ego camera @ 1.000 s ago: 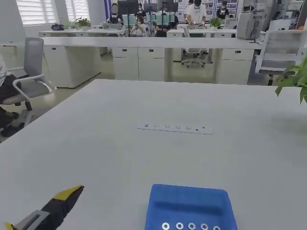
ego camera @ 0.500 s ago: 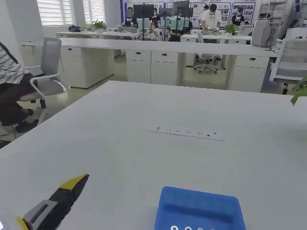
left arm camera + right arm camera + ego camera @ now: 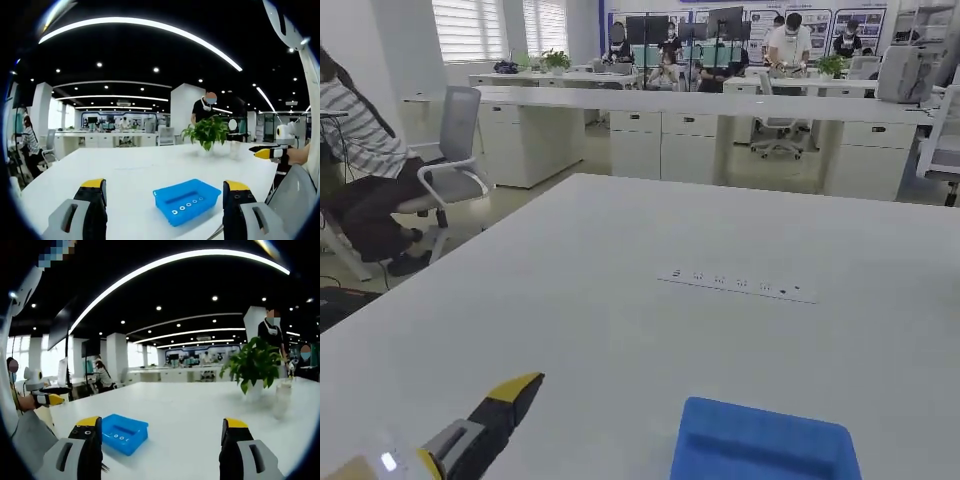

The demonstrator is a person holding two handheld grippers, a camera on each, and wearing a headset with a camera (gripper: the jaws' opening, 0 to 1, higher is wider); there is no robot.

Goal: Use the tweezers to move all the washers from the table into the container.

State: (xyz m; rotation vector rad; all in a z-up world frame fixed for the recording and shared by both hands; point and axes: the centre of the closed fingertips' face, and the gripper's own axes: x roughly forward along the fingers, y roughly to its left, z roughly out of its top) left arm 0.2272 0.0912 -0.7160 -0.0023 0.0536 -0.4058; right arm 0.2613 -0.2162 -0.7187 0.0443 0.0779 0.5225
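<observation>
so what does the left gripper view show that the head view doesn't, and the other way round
Left gripper view: a row of washers in the blue container, a potted plant and the right gripper at the right. Head view: a socket strip, clearly readable, and window blinds. Shared: the blue container on the white table.

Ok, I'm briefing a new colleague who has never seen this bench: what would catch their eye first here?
First the bright blue container in the middle of the white table, with a row of washers lying in it. Next comes the leafy potted plant further back on the table. The yellow-tipped left tongs stand wide open in the foreground.
</observation>
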